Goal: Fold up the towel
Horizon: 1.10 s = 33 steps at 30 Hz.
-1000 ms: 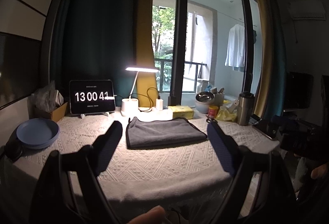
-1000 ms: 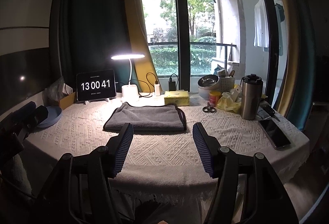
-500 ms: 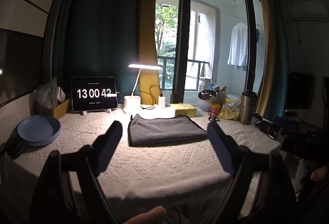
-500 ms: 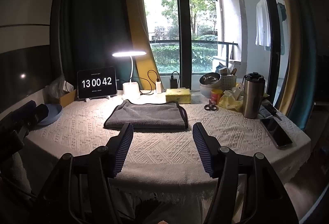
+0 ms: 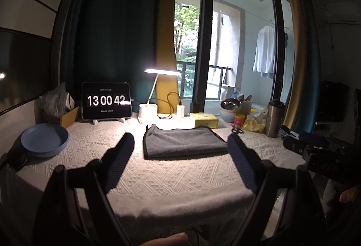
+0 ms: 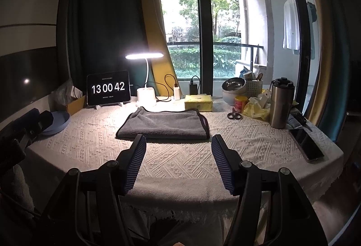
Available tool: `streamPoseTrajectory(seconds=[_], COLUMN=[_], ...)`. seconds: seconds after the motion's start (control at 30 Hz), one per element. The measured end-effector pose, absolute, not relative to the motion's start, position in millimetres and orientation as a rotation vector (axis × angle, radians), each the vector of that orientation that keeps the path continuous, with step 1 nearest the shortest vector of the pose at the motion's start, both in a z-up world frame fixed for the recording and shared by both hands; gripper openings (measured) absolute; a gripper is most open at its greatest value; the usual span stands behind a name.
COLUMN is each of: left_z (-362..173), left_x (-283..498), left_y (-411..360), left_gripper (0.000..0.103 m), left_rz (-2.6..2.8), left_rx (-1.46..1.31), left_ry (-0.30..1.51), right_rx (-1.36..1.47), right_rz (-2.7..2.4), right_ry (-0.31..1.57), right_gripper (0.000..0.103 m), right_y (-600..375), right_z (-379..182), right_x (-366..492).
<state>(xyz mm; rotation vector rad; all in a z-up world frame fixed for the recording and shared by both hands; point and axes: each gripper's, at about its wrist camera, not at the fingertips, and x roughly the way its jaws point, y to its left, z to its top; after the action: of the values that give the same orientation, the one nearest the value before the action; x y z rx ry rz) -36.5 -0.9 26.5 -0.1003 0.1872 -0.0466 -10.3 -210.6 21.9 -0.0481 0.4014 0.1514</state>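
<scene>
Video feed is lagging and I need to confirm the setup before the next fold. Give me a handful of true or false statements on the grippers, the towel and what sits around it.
1. Both grippers are open and hold nothing. True: the left gripper and right gripper hang short of the towel.
2. The towel is bunched in a heap. False: it lies flat, folded into a rectangle.
3. The blue bowl sits on the towel. False: it sits apart, at the table's left.
4. The desk lamp is lit. True.
5. The scissors lie left of the towel. False: right.
</scene>
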Motion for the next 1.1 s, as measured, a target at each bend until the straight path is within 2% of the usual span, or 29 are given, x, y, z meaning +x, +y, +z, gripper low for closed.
streamPoseTrajectory(seconds=[1.1], left_z=[24.6], left_x=[-36.3], left_y=[-4.1], left_gripper=[0.085], left_rz=[-0.050], left_rx=[-0.097], left_ry=[0.190], right_rx=[-0.050], right_rz=[0.155], right_ry=[0.401], right_gripper=[0.064], right_y=[-208.8], right_z=[23.8], right_x=[-9.0])
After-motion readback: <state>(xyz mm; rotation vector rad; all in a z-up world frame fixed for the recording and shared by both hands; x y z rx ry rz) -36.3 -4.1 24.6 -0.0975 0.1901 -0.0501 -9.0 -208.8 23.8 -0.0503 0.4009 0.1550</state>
